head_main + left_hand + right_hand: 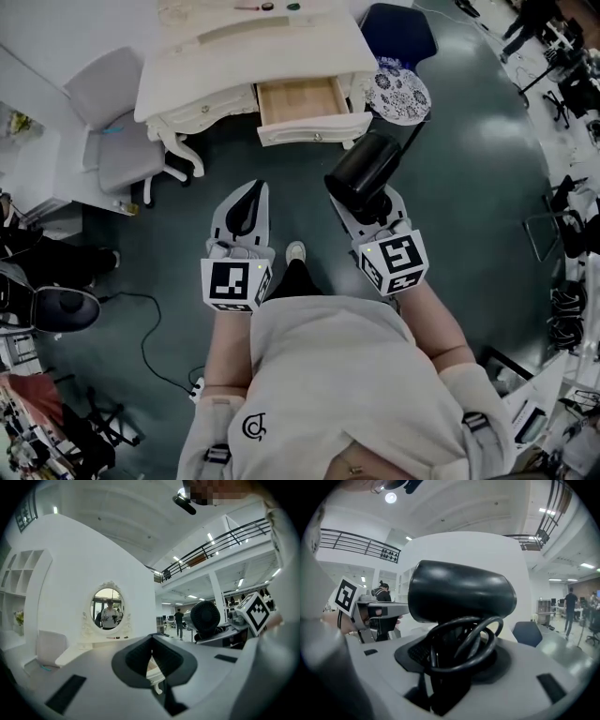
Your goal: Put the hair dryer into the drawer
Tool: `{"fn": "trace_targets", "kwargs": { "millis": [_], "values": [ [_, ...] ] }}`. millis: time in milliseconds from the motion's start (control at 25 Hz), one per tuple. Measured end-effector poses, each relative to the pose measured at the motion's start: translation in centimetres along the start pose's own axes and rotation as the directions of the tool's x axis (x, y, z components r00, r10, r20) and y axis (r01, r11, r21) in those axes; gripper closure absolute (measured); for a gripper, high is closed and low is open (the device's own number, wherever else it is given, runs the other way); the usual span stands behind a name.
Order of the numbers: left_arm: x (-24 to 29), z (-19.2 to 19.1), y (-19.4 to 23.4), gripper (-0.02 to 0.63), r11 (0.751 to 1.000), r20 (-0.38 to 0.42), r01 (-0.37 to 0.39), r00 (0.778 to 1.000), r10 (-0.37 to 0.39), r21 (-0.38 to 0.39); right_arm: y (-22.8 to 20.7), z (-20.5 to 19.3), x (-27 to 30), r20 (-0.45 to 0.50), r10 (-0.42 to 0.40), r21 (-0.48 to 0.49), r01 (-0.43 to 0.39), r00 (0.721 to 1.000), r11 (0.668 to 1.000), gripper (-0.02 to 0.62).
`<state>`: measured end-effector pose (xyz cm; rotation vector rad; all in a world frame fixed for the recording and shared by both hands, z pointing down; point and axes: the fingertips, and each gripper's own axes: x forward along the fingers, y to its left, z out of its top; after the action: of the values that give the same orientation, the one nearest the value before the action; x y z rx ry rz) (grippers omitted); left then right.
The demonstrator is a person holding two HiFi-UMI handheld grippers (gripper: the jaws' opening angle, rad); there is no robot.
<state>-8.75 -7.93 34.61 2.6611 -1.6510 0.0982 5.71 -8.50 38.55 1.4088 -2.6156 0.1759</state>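
Observation:
In the head view a white dressing table (pixel 234 47) stands ahead of me, its wooden drawer (pixel 298 101) pulled open and looking empty. My right gripper (pixel 359 199) is shut on a black hair dryer (pixel 366 169), held over the dark floor short of the drawer. The right gripper view shows the dryer's barrel (pixel 461 592) above the jaws and its coiled cord (pixel 464 656) bunched between them. My left gripper (pixel 255 190) hangs beside it, to the left, shut with nothing in it. Its pads (pixel 164 656) meet at the tip, and the dryer (pixel 205 617) shows at the right.
A grey chair (pixel 117 131) stands left of the table, a blue chair (pixel 398 33) and a patterned round seat (pixel 397 94) to its right. An oval mirror (pixel 107 607) sits above the tabletop. A cable (pixel 150 328) trails on the floor at the left.

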Motion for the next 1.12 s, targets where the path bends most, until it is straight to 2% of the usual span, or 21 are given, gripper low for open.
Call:
{"fn": "trace_targets", "kwargs": {
  "millis": [320,560,680,880,1120],
  "values": [
    [9.5,1.4,9.2,0.593,0.998,0.017,0.043,0.999,-0.044,0.054,-3.1,2.4,12.2,-0.006,-0.031,0.009,0.031,1.000,0.999,0.362],
    [13.8,-0.2,12.2,0.594,0.996,-0.002,0.075,0.997,-0.075,0.038,-4.6,2.0,17.8,-0.042,-0.011,0.015,0.012,0.999,1.000,0.362],
    [15.9,-0.5,13.0,0.593,0.996,0.004,0.079,0.997,-0.079,0.034,-5.7,1.7,20.2,-0.057,0.015,-0.001,-0.015,0.998,1.000,0.360],
    [20.1,-1.1,14.6,0.594,0.999,-0.005,0.029,1.000,-0.029,0.033,-8.5,1.3,24.6,-0.078,0.090,-0.006,-0.090,0.993,0.996,0.360],
    [25.6,-0.6,16.5,0.594,0.999,0.035,-0.038,0.999,0.038,-0.004,-12.0,0.9,30.6,-0.128,0.211,-0.034,-0.217,0.969,0.976,0.361]
  ]
}}
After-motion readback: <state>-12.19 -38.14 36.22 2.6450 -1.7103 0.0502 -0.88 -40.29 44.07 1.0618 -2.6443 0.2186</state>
